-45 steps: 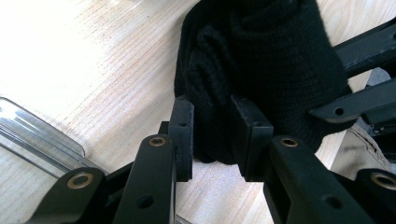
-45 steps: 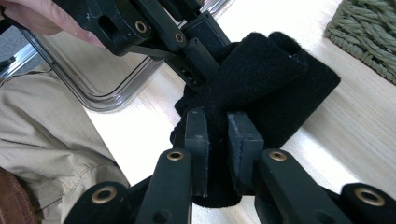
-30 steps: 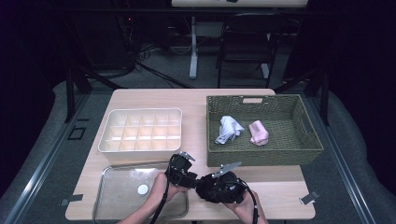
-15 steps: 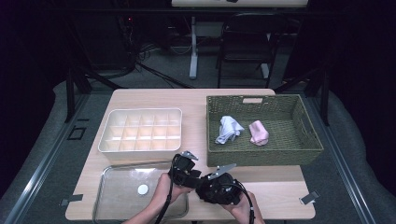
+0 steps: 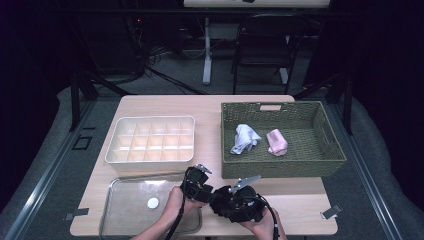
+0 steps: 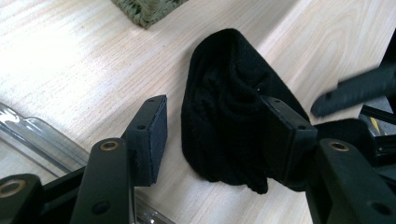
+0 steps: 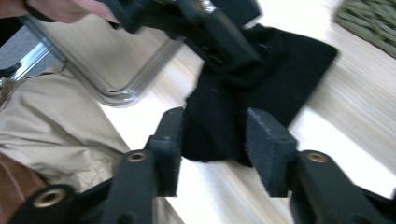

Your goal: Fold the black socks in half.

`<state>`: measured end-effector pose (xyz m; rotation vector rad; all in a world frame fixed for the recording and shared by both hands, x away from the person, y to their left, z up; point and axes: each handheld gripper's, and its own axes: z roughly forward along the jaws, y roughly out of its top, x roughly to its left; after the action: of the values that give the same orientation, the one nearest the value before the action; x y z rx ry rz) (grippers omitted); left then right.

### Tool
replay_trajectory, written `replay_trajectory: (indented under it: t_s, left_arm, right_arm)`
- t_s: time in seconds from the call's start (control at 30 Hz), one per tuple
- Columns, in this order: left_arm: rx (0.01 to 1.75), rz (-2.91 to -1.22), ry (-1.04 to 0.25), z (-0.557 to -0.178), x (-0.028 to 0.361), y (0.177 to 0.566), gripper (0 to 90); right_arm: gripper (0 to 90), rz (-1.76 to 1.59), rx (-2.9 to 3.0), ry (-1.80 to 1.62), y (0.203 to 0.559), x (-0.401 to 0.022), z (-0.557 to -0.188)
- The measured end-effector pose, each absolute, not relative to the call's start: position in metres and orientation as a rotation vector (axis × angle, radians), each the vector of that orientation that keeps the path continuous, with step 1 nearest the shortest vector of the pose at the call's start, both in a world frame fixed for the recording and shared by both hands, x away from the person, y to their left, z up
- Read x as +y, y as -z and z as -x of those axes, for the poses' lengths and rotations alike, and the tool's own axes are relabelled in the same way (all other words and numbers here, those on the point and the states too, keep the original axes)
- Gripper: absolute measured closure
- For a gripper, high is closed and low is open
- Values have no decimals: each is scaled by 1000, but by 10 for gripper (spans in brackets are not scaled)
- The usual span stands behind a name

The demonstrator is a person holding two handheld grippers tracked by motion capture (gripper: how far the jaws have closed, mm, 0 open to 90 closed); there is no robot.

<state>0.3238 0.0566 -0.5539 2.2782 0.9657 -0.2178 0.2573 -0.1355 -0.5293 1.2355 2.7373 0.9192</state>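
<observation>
While a clear glass tray (image 5: 115, 210) sits at the table's (image 5: 165, 105) front left corner, the left gripper (image 6: 210, 135) stands beside it, jaws parted around a folded black cloth (image 6: 224, 121) lying on the wood near the front edge. Its jaws have just been opening. The right gripper (image 7: 212, 140) straddles the cloth's end, jaws just opened, pads apart.

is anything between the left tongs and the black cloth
Nothing visible. The black cloth already lies on the table between the open pads of the left tongs; the right tongs, just opened, straddle its other end.
</observation>
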Motion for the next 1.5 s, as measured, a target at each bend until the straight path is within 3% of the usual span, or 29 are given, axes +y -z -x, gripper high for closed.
replay_trajectory:
  t_s: [0.27, 0.87, 1.5]
  left_arm:
    - [961, -2292, 261, -326, 58, 556, 447]
    - [954, -2297, 369, -328, 56, 563, 460]
    - [888, -2266, 320, -321, 54, 565, 666]
  right_arm:
    - [445, -1317, 2742, -830, 542, -139, -265]
    - [449, -1297, 2761, -746, 553, -133, -267]
    - [425, -1296, 2766, -761, 554, -132, -269]
